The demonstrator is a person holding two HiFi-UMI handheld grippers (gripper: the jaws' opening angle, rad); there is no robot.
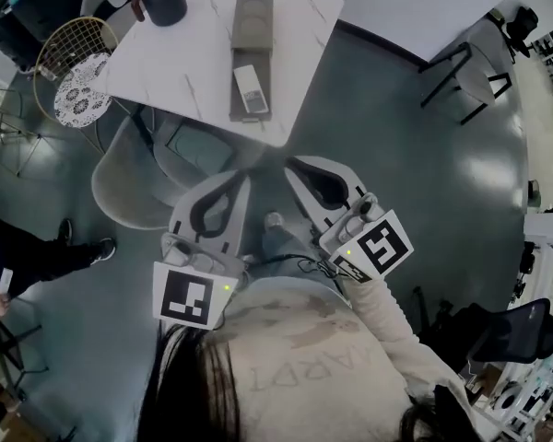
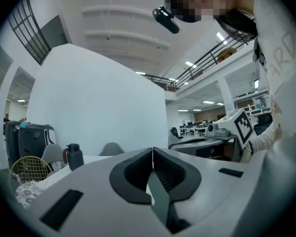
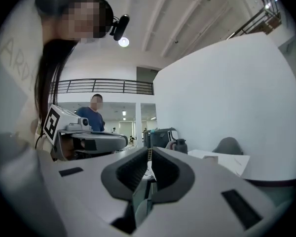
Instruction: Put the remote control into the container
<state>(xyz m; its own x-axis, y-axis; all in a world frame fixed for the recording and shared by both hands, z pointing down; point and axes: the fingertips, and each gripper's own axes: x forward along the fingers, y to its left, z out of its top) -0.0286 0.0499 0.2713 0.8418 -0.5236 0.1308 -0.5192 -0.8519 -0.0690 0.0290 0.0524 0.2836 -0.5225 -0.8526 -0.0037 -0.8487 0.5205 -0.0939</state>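
We judge the placing done: the remote control (image 1: 251,88) appears to lie in the container (image 1: 252,26) on the surface (image 1: 194,53) at twelve o'clock, while our left hand-held gripper (image 2: 152,157) and right hand-held gripper (image 3: 149,157) hang clenched and empty, so next we need only stay clear.

The head view's top edge cuts off the far side of the table (image 1: 184,72). Whether the remote control (image 1: 251,88) sits inside the container (image 1: 252,26) or on its rim is too small to tell, as are its buttons. A person (image 1: 28,256) at the left edge shows only a leg and a hand. The left gripper (image 2: 152,153) hides most of the table in its own view
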